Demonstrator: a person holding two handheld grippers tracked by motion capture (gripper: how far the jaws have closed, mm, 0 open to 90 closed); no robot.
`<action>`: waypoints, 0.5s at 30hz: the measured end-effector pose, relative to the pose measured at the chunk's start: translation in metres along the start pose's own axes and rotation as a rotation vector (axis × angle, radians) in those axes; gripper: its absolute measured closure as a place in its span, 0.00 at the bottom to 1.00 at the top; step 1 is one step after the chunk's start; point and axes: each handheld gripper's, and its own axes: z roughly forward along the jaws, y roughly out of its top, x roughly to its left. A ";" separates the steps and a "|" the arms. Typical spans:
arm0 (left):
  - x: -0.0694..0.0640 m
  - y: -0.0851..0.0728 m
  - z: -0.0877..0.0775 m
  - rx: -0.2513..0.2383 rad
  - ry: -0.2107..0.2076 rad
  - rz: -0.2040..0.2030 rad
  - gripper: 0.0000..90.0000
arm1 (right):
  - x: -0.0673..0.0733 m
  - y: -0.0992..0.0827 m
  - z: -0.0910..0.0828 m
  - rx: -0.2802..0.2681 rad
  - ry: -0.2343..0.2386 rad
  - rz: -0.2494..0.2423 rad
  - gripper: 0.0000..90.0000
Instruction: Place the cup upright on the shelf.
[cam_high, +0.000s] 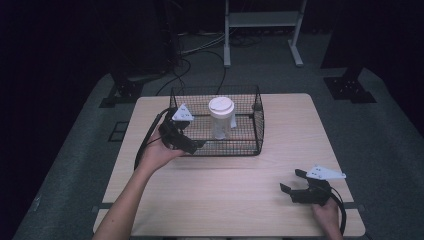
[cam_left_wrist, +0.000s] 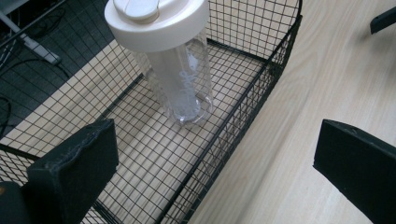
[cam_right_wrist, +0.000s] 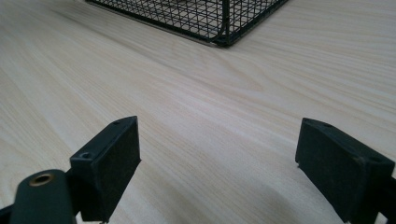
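A clear plastic bottle (cam_high: 221, 120) with a white lid stands upright inside a black wire basket (cam_high: 257, 131) at the middle of the wooden table. In the left gripper view the bottle (cam_left_wrist: 180, 77) rises from the basket's mesh floor (cam_left_wrist: 140, 154). My left gripper (cam_high: 197, 146) is open at the basket's front left corner, one jaw over the inside and the other outside the front wall (cam_left_wrist: 243, 112), holding nothing. My right gripper (cam_high: 291, 181) is open near the table's front right corner, low over bare wood. From the right gripper view a corner of the basket (cam_right_wrist: 224, 28) lies ahead.
The light wooden table (cam_high: 225, 200) has free room in front of and right of the basket. A white metal frame (cam_high: 262, 25) and cables lie on the dark floor beyond the table. Black stand bases (cam_high: 122, 92) sit at the far corners.
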 end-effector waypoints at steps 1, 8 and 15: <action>-0.001 -0.001 -0.001 -0.007 -0.002 -0.002 0.00 | 0.000 0.000 0.000 0.000 -0.001 -0.001 0.14; -0.007 -0.012 -0.003 -0.015 -0.016 -0.011 0.00 | -0.001 0.000 0.000 0.001 -0.004 0.003 0.14; -0.011 -0.024 -0.006 -0.016 -0.023 -0.024 0.00 | -0.001 0.000 0.000 0.003 -0.008 0.003 0.14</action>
